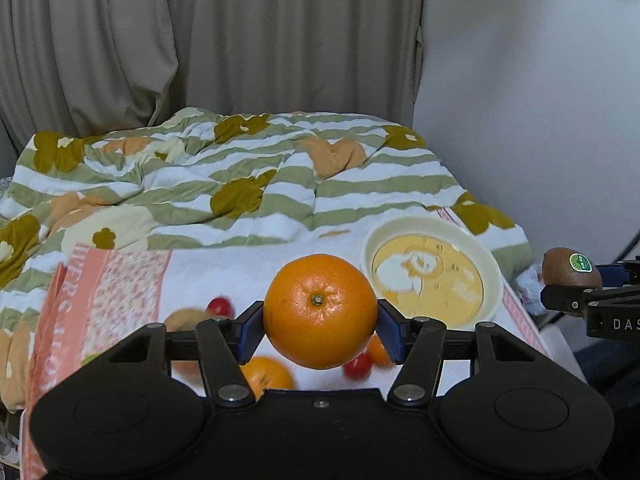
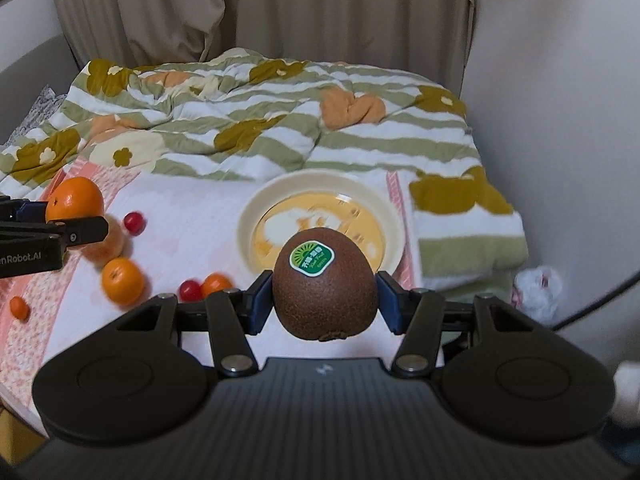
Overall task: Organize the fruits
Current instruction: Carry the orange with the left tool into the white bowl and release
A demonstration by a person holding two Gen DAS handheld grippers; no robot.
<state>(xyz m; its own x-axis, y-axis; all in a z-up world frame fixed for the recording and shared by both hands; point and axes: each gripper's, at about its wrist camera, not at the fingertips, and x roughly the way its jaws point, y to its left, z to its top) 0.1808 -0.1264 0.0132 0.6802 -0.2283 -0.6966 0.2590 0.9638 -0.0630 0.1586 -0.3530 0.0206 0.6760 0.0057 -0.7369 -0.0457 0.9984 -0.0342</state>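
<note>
My left hand-held gripper (image 1: 320, 330) is clamped on a big shiny orange (image 1: 320, 310), stem facing me, above the bed (image 1: 224, 272). My right hand-held gripper (image 2: 325, 300) grips a stickered kiwi (image 2: 325, 284) before the plate (image 2: 256, 216). Only the right view shows a tiny mandarin (image 2: 19, 307).

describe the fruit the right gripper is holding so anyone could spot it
Start at the round cream plate with a yellow centre on the bed. In front of it, the right gripper clamps a fuzzy brown egg-shaped kiwi, the only fruit with a green sticker.
</note>
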